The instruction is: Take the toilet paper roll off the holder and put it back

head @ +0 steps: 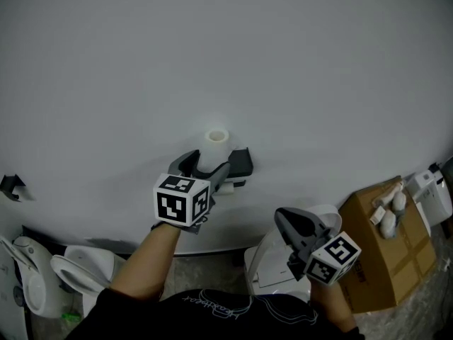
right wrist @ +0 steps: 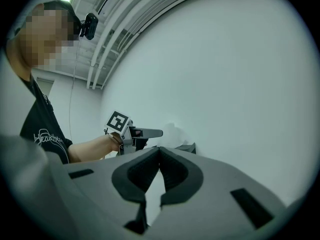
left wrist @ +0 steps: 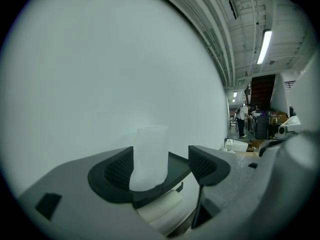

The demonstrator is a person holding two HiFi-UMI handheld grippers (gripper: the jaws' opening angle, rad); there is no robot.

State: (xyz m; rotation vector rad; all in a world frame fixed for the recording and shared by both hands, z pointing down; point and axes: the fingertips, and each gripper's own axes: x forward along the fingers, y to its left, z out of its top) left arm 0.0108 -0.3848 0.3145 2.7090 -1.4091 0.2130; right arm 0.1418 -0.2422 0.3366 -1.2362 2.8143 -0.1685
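TP roll (head: 216,139) stood on holder (head: 241,163), left claw (left wrist: 162,165) released around it, right claw (right wrist: 159,156) clenched empty; prob. replaced, only pull-back left

White roll (head: 216,142) upright, seemingly atop black holder (head: 242,163).

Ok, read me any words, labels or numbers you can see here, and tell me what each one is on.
Black T-shirt: white script print, too blurred to read.
Left black-and-white marker cube: square pattern only, no letters.
Right black-and-white marker cube: square pattern only, no letters.
Nothing else carries readable text.
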